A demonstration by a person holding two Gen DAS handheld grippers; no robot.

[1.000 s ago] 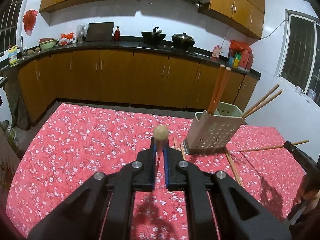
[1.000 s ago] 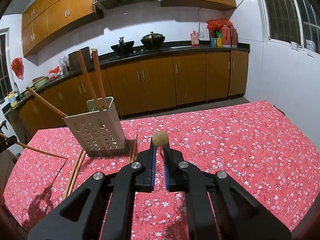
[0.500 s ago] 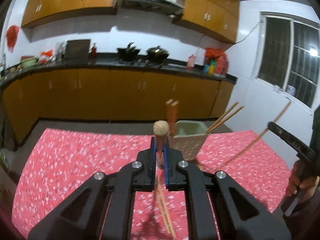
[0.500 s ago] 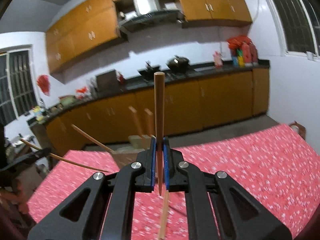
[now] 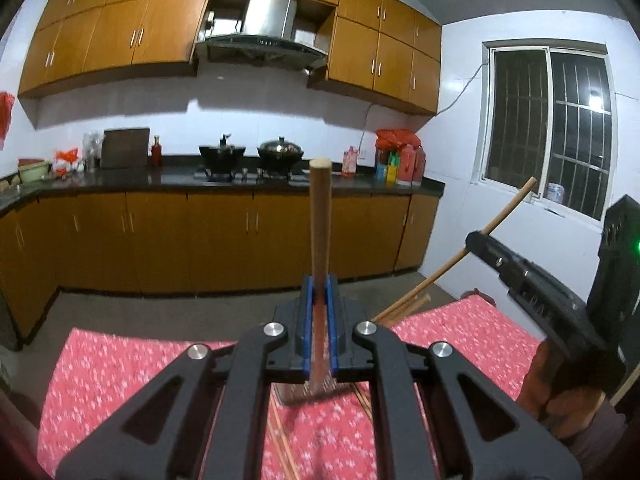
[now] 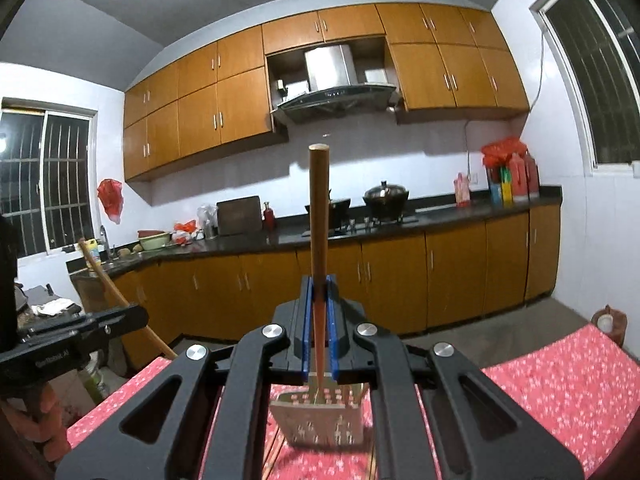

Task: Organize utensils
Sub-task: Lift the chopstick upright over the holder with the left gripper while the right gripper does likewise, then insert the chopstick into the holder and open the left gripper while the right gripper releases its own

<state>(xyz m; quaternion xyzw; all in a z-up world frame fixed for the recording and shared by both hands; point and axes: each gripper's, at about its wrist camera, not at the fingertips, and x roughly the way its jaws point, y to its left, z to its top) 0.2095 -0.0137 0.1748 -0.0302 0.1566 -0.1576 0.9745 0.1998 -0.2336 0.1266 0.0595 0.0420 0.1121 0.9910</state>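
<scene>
My left gripper [image 5: 319, 284] is shut on a wooden chopstick [image 5: 320, 220] held upright, its lower end just above the perforated utensil holder [image 5: 304, 394]. My right gripper [image 6: 319, 284] is shut on another wooden chopstick [image 6: 319, 216], also upright, its tip at the holder's [image 6: 320, 420] open top. The holder stands on the red floral tablecloth [image 6: 560, 380] and has chopsticks in it. Loose chopsticks [image 5: 280, 452] lie on the cloth beside it. The right gripper with its stick also shows in the left wrist view [image 5: 520, 276].
The left gripper body [image 6: 72, 336] shows at the left edge of the right wrist view. Kitchen counters and cabinets [image 5: 200, 236] run behind the table. A window wall [image 5: 548, 128] stands at the right.
Both grippers have tilted up and risen, turning their chopsticks from pointing forward to standing upright over the holder. The view now shows the cabinets more than the table.
</scene>
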